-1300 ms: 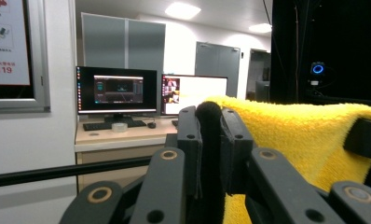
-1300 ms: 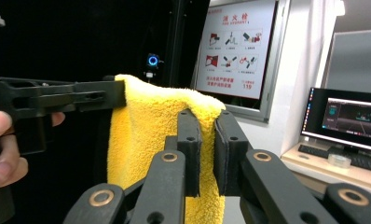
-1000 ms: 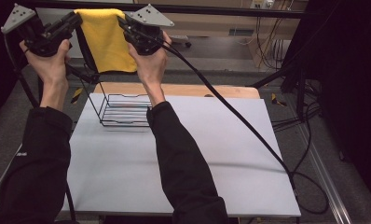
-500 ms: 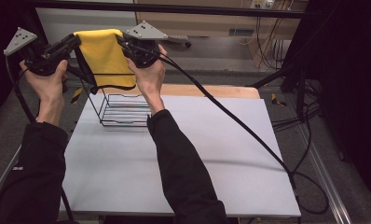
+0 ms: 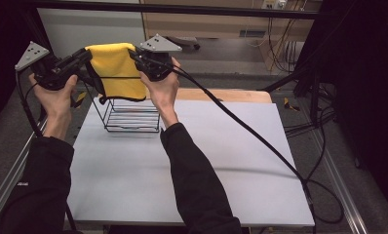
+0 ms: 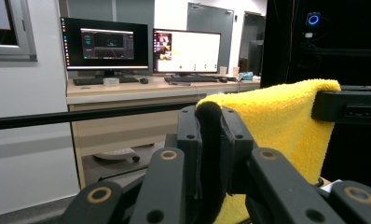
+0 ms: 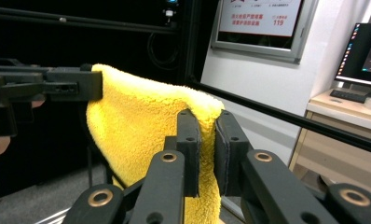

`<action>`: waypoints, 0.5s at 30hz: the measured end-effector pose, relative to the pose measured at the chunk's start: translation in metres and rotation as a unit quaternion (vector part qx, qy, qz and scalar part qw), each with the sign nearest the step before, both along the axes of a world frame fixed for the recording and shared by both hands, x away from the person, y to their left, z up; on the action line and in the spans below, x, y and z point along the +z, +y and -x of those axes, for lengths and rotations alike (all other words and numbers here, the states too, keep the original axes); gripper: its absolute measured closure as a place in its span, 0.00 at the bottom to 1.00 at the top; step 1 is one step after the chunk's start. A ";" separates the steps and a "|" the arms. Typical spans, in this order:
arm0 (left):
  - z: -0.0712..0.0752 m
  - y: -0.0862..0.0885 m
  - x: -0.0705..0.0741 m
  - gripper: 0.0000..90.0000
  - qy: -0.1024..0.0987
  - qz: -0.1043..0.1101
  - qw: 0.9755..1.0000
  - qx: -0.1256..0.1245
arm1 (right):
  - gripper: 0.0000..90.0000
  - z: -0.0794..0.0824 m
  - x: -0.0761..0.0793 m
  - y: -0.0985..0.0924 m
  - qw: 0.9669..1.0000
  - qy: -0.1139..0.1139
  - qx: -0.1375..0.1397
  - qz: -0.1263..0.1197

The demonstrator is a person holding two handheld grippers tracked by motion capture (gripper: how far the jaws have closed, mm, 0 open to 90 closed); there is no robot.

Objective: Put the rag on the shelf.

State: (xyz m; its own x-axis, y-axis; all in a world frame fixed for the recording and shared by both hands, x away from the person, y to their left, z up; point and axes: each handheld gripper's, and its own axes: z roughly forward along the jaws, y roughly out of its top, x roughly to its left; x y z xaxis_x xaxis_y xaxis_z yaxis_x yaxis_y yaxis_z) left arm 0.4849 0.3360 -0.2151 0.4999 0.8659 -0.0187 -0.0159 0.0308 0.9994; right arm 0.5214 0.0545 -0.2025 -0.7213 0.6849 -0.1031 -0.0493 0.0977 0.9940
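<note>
A yellow towel (image 5: 115, 68) hangs stretched between my two grippers above a black wire basket (image 5: 131, 117) at the table's far left. My left gripper (image 5: 87, 54) is shut on the towel's left top corner; in the left gripper view its jaws pinch the towel (image 6: 277, 112) edge at the left gripper's tips (image 6: 210, 122). My right gripper (image 5: 133, 52) is shut on the right top corner; in the right gripper view the towel (image 7: 141, 121) is clamped at the right gripper's tips (image 7: 206, 128). The towel's lower edge hangs just over the basket's rim.
The white table top (image 5: 221, 161) stretches in front of and to the right of the basket. A wooden strip (image 5: 226, 95) runs along the far edge. A black cable (image 5: 250, 136) trails from the right gripper across the table to the right. Monitors (image 6: 104, 44) stand on a desk beyond.
Both grippers have come down with the towel held between them, and its lower edge now hangs at the basket's top.
</note>
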 end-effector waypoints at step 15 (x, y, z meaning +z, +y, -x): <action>0.026 0.012 -0.005 0.88 0.019 -0.028 0.999 -0.018 | 0.91 0.024 -0.001 0.000 0.997 0.011 0.049 0.051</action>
State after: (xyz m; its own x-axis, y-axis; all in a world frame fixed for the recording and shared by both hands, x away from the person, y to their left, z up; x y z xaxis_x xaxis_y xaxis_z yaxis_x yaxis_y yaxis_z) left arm 0.4586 0.3480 -0.2199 0.5308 0.8475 0.0095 0.0228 -0.0254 0.9994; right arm 0.4977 0.0543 -0.2040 -0.7874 0.5975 -0.1521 -0.0419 0.1943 0.9801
